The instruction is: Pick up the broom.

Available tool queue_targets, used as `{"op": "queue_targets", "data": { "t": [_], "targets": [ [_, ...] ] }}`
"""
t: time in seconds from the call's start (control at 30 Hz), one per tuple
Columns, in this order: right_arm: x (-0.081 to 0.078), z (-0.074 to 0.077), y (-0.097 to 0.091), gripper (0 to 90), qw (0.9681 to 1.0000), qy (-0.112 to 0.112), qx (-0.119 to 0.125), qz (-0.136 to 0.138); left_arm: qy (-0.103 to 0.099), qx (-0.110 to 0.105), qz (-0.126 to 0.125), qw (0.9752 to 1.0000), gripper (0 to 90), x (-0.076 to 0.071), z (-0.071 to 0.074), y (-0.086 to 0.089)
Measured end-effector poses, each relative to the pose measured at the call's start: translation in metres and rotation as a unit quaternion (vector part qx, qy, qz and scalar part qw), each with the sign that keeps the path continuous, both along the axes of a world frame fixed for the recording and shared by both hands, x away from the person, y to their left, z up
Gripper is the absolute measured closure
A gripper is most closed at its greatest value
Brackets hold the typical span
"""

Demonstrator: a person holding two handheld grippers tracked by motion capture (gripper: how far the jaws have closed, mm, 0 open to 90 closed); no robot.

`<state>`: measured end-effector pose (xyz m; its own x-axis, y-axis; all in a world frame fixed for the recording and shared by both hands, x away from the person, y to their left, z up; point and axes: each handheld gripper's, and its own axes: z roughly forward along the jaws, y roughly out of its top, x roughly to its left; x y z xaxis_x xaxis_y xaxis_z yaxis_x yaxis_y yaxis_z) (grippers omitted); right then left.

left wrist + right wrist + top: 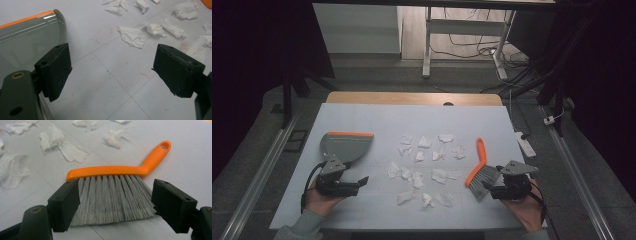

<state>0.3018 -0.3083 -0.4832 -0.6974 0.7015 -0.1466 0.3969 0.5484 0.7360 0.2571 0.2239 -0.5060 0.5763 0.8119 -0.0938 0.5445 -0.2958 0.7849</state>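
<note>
A grey dustpan (346, 145) with an orange front lip lies at the left of the white mat. My left gripper (361, 182) rests just in front of it, jaws pointing right. In the left gripper view the gripper (113, 62) stands open over bare mat, with the dustpan (27, 42) behind its left jaw. An orange-handled brush (479, 161) with grey bristles lies at the right. My right gripper (488, 189) sits at the bristle end. The right gripper (115, 195) stands open there, its jaws flanking the brush's (117, 171) bristles. Torn white paper scraps (424, 167) are scattered between the two tools.
The mat (377, 117) lies on a wooden table (412, 98) whose far edge shows beyond it. Metal rails run along both sides on the floor. A desk frame and cables stand beyond the table. More paper scraps (132, 36) lie ahead of the left gripper.
</note>
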Motion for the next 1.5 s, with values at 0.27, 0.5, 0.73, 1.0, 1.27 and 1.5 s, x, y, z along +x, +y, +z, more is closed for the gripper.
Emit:
{"op": "queue_targets", "data": {
  "t": [0.27, 0.5, 0.73, 1.0, 1.27, 1.5],
  "targets": [
    [-0.002, 0.000, 0.002, 22.2, 1.0000, -0.004, -0.004, 0.003, -0.003, -0.001, 0.001, 1.0000, 15.9, -0.001, 0.000, 0.000],
    [-0.003, 0.000, 0.004, 22.2, 1.0000, 0.000, -0.008, 0.004, -0.002, -0.002, 0.001, 1.0000, 15.9, 0.000, 0.000, 0.001],
    [-0.003, -0.002, 0.006, 22.1, 0.9999, 0.006, -0.014, 0.002, -0.004, -0.001, 0.001, 1.0000, 16.0, 0.000, 0.000, 0.001],
    [-0.003, -0.002, 0.006, 22.2, 0.9999, 0.006, -0.015, -0.003, -0.005, -0.001, 0.002, 1.0000, 16.2, 0.001, 0.000, 0.001],
    [-0.002, 0.007, 0.013, 23.0, 0.9998, 0.015, -0.013, -0.007, -0.005, -0.001, 0.005, 1.0000, 16.2, 0.001, 0.001, 0.002],
    [0.014, 0.030, 0.033, 25.9, 0.9968, 0.049, -0.048, -0.042, -0.003, -0.004, -0.002, 1.0000, 16.3, 0.002, 0.000, 0.003]
  ]
}}
